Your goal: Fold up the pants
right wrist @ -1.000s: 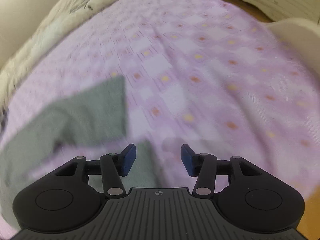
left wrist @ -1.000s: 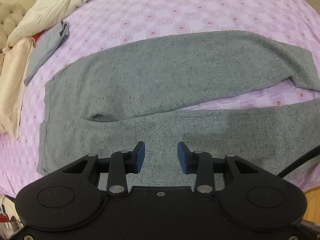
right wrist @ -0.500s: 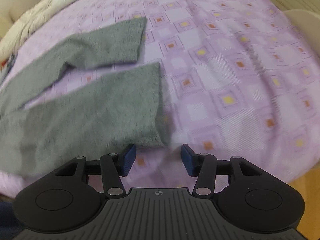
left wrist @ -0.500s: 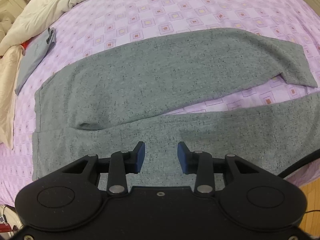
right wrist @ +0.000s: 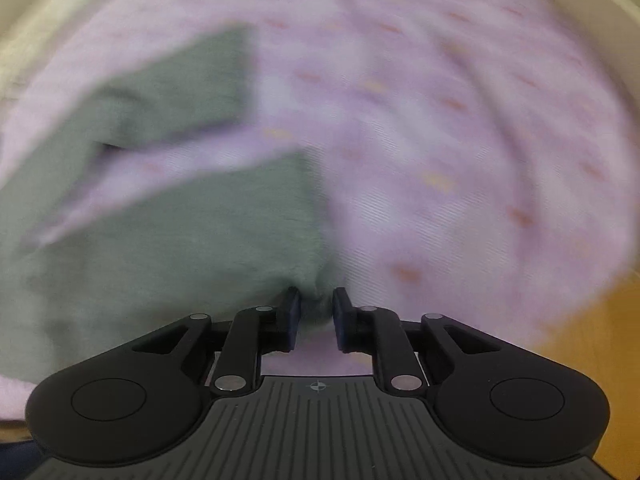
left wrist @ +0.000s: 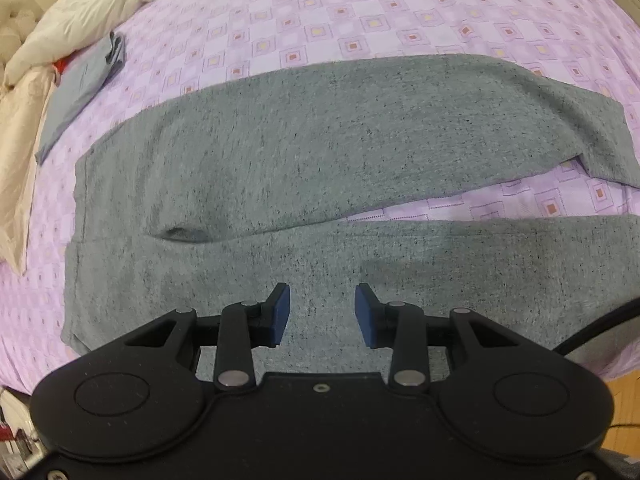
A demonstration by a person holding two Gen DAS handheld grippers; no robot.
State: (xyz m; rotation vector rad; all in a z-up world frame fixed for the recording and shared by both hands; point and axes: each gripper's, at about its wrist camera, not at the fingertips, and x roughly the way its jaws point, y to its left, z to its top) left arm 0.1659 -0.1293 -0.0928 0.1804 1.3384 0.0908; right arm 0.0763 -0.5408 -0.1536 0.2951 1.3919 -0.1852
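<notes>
Grey pants (left wrist: pixel 304 152) lie flat on a bed with a purple checked sheet (left wrist: pixel 360 20). The waist is at the left in the left wrist view, and the two legs stretch off to the right. The far leg ends in a folded-over cuff. The near leg runs out of the picture, so its end is cut off there.

The left gripper (left wrist: pixel 322 312) hangs over the near leg, up by the hip. Its blue pads (left wrist: pixel 281 312) stand apart with nothing between them, so it is let go and empty.

The right wrist view is very blurry. The right gripper (right wrist: pixel 316 312) sits at the cuff corner of the near leg (right wrist: pixel 192 240). Its jaws are closing, and a small bunch of grey cloth sits between the pads. The pads look like they pinch it, but the blur makes this hard to be sure of.

A cream blanket (left wrist: pixel 92 12) is bunched at the top left. A small grey-blue cloth (left wrist: pixel 84 84) lies beside it, with a bit of something red peeking out that is too hidden to name. A black cable (left wrist: pixel 600 328) crosses the lower right corner.
</notes>
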